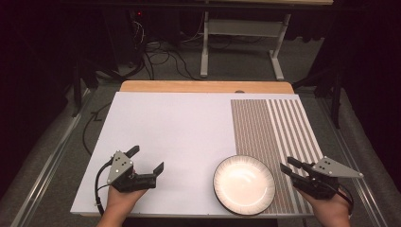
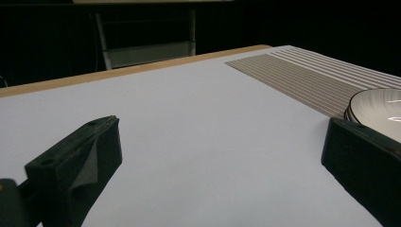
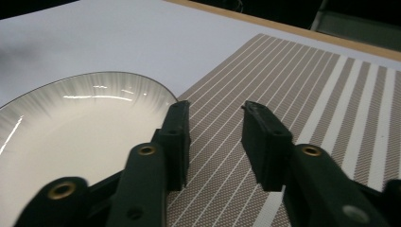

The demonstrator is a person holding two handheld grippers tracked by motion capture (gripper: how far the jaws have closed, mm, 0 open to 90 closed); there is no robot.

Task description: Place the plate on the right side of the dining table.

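Plate (image 1: 244, 184) sits at the near edge of the table (image 1: 179, 127), white and shallow with a thin dark rim, lying partly on the white sheet and partly on the left edge of the striped placemat (image 1: 274, 132). The right gripper view adds what the high view cannot: fine grey streaks fanning inward from the plate's (image 3: 80, 127) rim, and the mat's (image 3: 302, 94) weave of thin pale lines giving way to broad bands further across.

Just right of the plate, the right hand-held gripper (image 1: 289, 169) hovers over the mat, its jaws a narrow gap apart and holding nothing; in its own view (image 3: 215, 137) the left jaw overlaps the plate's edge. The left hand-held gripper (image 1: 147, 160) is well apart from the plate, over bare white sheet, jaws spread wide and empty. Its own view (image 2: 220, 156) looks low across the sheet, catching the plate (image 2: 378, 111) behind its right jaw. The high view alone shows a metal frame (image 1: 241, 42) and cables (image 1: 161, 56) on the floor beyond the table.
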